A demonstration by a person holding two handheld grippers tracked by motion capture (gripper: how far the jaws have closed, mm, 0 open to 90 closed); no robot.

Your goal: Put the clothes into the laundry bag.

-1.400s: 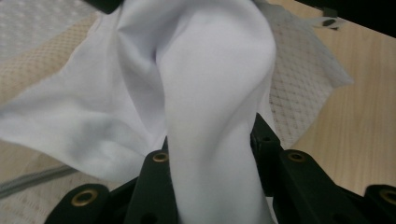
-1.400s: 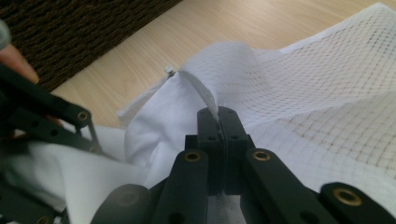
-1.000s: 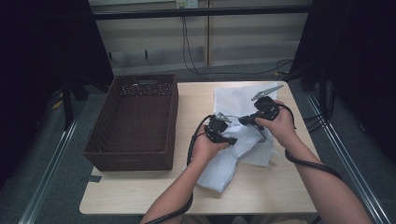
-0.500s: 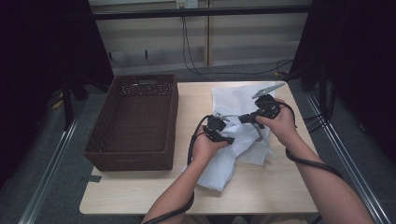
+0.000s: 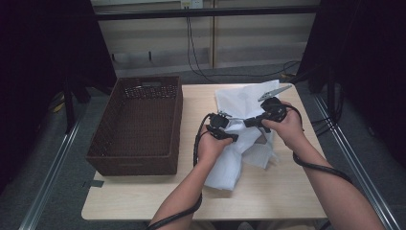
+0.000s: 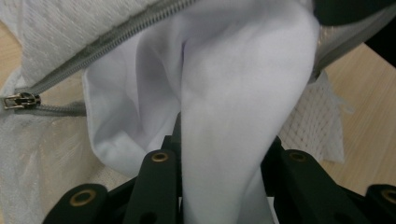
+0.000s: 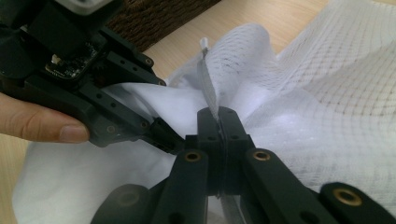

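The right gripper (image 7: pixel 218 122) pinches the grey zipper tape (image 7: pixel 208 88) of a white mesh bag (image 7: pixel 327 93); the left gripper (image 7: pixel 161 133) grips white cloth (image 7: pixel 116 172) beside it, a brown basket (image 7: pixel 154 18) behind

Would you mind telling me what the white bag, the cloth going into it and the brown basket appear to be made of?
The mesh bag looks like thin synthetic netting, matte, with an open grid weave and a grey zipper, its pull seemingly metal. The white cloth looks like smooth, soft woven fabric folding in gentle creases. The basket appears to be dark brown woven wicker or rattan-style plastic.
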